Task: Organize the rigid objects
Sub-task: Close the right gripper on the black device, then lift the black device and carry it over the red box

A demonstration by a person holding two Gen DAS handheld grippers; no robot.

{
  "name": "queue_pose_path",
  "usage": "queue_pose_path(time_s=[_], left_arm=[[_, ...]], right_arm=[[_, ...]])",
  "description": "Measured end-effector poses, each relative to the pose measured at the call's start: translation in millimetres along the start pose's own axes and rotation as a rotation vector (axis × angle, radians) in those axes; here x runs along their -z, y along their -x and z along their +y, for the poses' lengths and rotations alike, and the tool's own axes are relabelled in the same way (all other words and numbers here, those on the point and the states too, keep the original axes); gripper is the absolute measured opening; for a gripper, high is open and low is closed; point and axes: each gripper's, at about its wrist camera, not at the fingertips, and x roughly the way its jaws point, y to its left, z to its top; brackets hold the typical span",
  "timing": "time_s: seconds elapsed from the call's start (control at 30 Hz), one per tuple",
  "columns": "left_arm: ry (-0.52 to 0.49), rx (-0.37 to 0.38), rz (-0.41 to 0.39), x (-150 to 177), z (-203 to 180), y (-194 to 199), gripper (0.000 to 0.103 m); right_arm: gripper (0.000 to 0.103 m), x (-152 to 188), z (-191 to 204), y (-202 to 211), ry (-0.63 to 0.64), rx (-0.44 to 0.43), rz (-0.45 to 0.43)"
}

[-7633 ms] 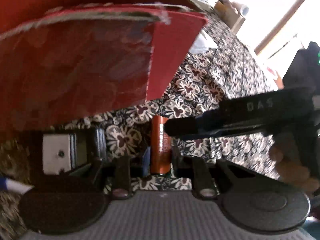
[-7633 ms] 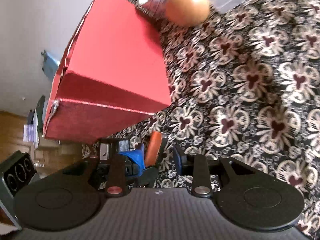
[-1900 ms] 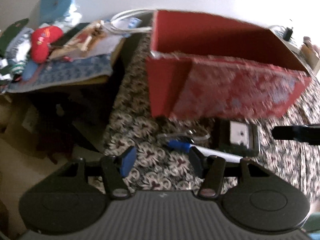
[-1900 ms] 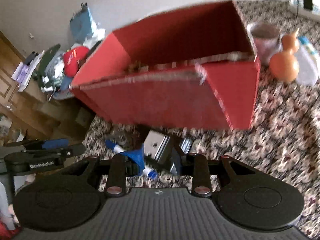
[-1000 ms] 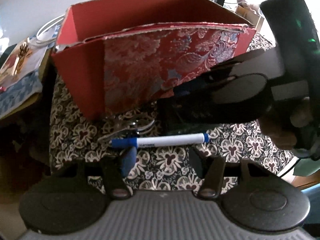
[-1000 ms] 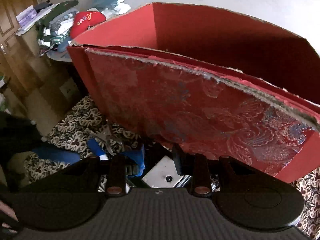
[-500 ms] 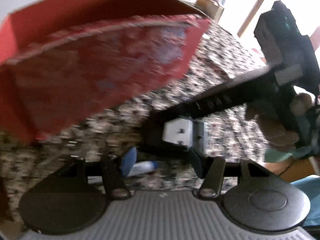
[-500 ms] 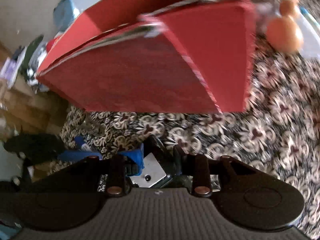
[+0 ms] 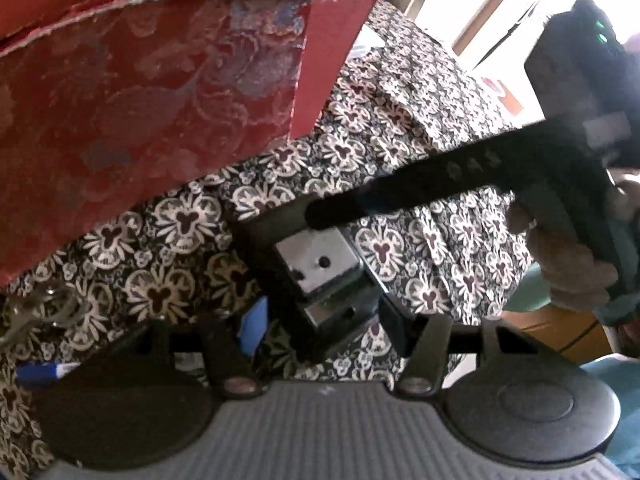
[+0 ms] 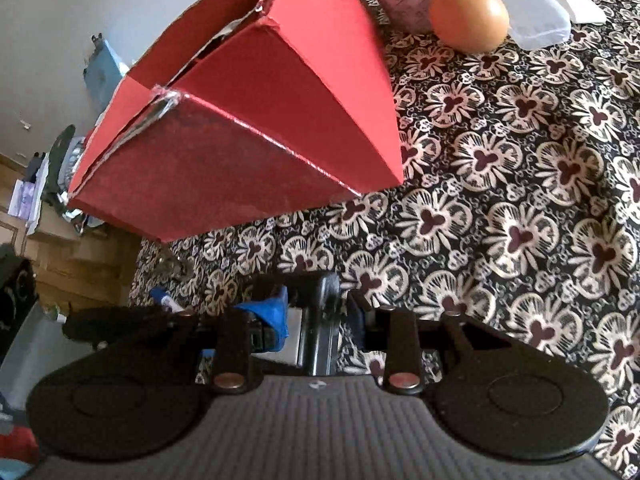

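Red cardboard box (image 9: 152,92) is standing on the patterned cloth (image 10: 520,208), up and to the left of both my claws. I am holding the black-and-silver stapler (image 9: 320,272) in my right claw (image 10: 320,320), jaws narrow, pinching its far end. My left claw (image 9: 320,320) is standing wide around its near end; I cannot tell if its pads are touching. The stapler's long axis is running from the left claw toward the right one. A blue pen (image 9: 40,372) is lying apart, to the left.
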Motion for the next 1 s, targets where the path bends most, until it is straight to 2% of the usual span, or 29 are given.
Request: queue_pose_path(time_s=[0.17, 0.27, 0.4, 0.47, 0.53, 0.63, 0.7, 0.73, 0.77, 0.93, 1.0], left_arm=[[-0.010, -0.039, -0.006, -9, -9, -11, 0.066], [-0.013, -0.061, -0.006, -11, -14, -16, 0.069], [-0.024, -0.086, -0.004, -13, -22, -22, 0.069], [-0.037, -0.097, -0.005, -15, -26, -25, 0.072], [-0.059, -0.120, -0.011, -16, -32, -30, 0.076], [-0.076, -0.167, -0.020, -16, -41, -35, 0.077], [-0.076, -0.186, -0.026, -16, -42, -36, 0.073], [-0.075, -0.199, -0.031, -15, -42, -36, 0.064], [-0.068, -0.208, -0.037, -16, -40, -34, 0.062], [-0.015, -0.200, -0.054, -16, -31, -32, 0.061], [0.003, -0.190, -0.061, -17, -28, -29, 0.061]], right_arm=[[0.018, 9, -1, 6, 0.026, -0.011, 0.014], [0.018, 12, -10, 5, -0.015, -0.031, 0.009], [0.018, 13, -12, 7, -0.018, -0.037, 0.011], [0.018, 15, -14, 10, -0.016, -0.043, 0.013], [0.018, 19, -17, 13, -0.013, -0.050, 0.007], [0.018, 17, -15, 12, -0.041, -0.057, -0.013], [0.019, 21, -18, 16, -0.044, -0.059, -0.029], [0.019, 23, -19, 17, -0.046, -0.060, -0.037], [0.019, 25, -19, 18, -0.047, -0.063, -0.042], [0.016, 29, -17, 19, -0.077, -0.140, -0.055], [0.016, 31, -15, 21, -0.075, -0.136, -0.068]])
